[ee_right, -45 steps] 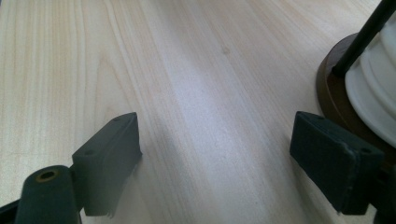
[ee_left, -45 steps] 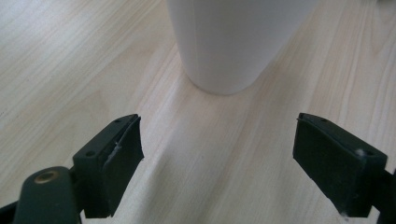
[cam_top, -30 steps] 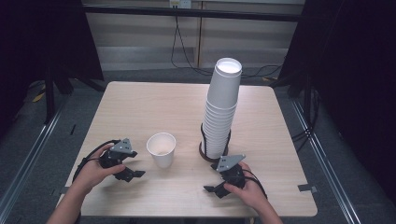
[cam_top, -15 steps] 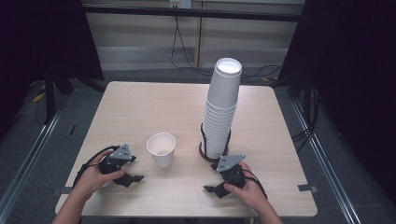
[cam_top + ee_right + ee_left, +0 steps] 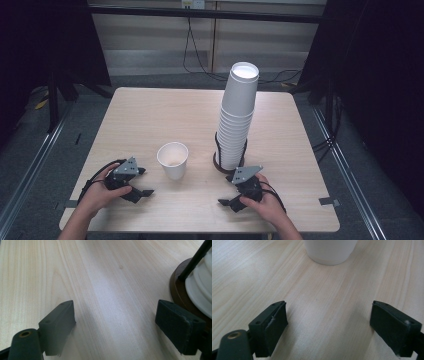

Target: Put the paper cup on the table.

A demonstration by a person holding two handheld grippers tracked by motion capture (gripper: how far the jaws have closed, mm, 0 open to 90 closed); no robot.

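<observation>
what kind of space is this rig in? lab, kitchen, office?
Most likely a lab recording station: a bare wooden table ringed by black curtains, with loose cables on the floor behind and only a paper cup stack as props.

Both forearms come in from the bottom edge, hands low and wrapped around the tools. Left gripper [image 5: 141, 181] sits low in the left hand [image 5: 100, 192], pointing off to the person's right; its jaws have just been opening, nothing between them, fingers [image 5: 270, 327] wide apart. Right gripper [image 5: 227, 192] in the right hand [image 5: 262, 202] points toward the person's left, jaws spread wide, nothing gripped.
</observation>
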